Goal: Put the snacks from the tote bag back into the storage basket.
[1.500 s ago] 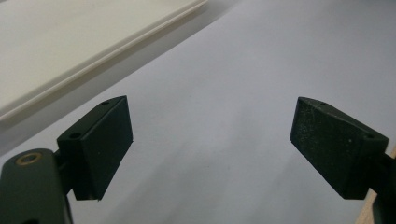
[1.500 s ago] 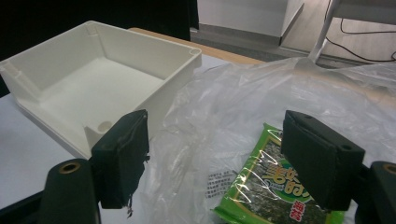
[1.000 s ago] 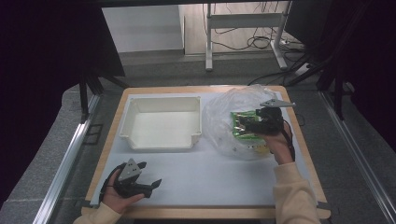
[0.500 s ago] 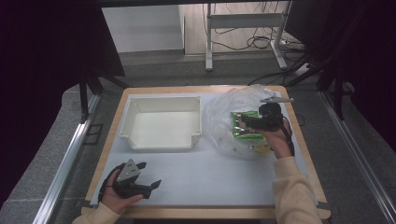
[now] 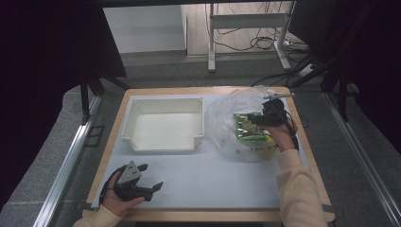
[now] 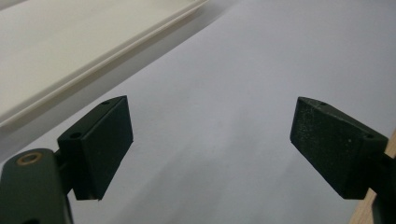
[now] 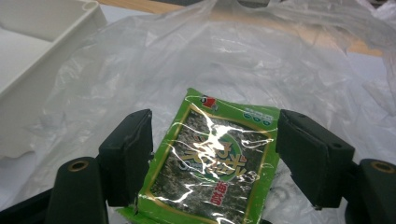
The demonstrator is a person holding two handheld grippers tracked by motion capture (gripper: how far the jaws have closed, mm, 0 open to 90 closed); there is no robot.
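Green snack packet sitting right between the right gripper's [image 7: 212,158] jaws, inside the clear plastic bag.

Jaws on that one are spread to either side of the packet [image 7: 212,163]; the left one looks to be against its edge and the right one is just off it, so I can't call it a firm clamp. The bag [image 5: 236,118] is bunched up near the table's [image 5: 213,189] far right corner, with a second, yellowish packet [image 5: 265,147] lying under the green one. Just left of the bag is a white tray [image 5: 163,142] along the far edge. Down at the near left corner, the left gripper [image 6: 210,140] has its jaws wide apart with nothing between them, low over the bare white surface, and the tray's rim is just beyond.
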